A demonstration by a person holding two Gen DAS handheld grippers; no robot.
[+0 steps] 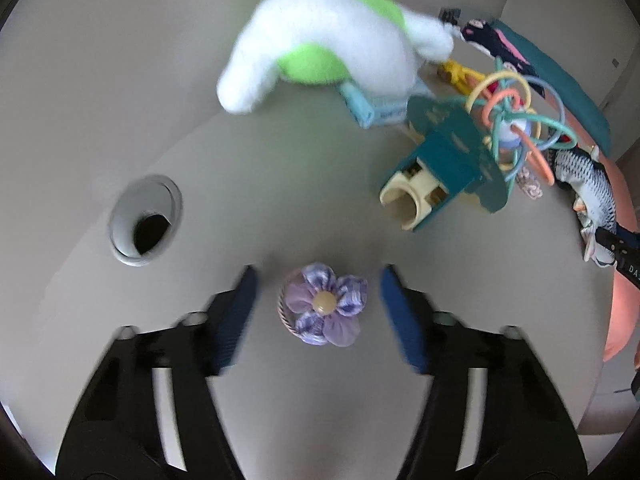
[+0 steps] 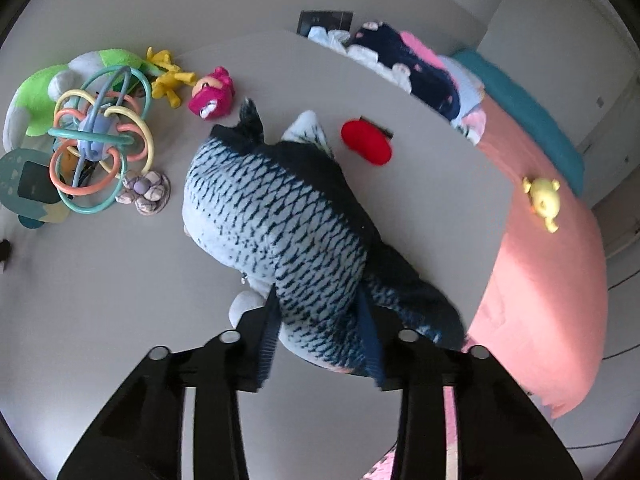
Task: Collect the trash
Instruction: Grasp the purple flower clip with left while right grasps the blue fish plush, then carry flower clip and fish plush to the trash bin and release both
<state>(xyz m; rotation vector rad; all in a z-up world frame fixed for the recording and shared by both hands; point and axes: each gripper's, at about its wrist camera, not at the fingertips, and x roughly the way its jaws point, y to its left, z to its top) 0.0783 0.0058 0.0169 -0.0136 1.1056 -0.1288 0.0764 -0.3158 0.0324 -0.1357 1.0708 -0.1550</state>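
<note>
My left gripper (image 1: 318, 304) is open, its blue pads on either side of a small purple fabric flower (image 1: 325, 305) lying on the grey table (image 1: 280, 216); the pads do not touch it. My right gripper (image 2: 320, 336) is shut on a blue plush fish (image 2: 280, 216) with dark scale marks, gripping its lower body while the fish rests on the table (image 2: 100, 280). The fish also shows at the right edge of the left wrist view (image 1: 588, 188).
A white and green plush (image 1: 320, 40), a teal toy house (image 1: 448, 160) and a ring rattle (image 2: 100, 140) lie on the table. So do a yellow figure (image 2: 168, 76), a pink toy (image 2: 212, 94) and a red one (image 2: 366, 142). A cable hole (image 1: 146, 220) sits left. A pink bed (image 2: 548, 272) lies right.
</note>
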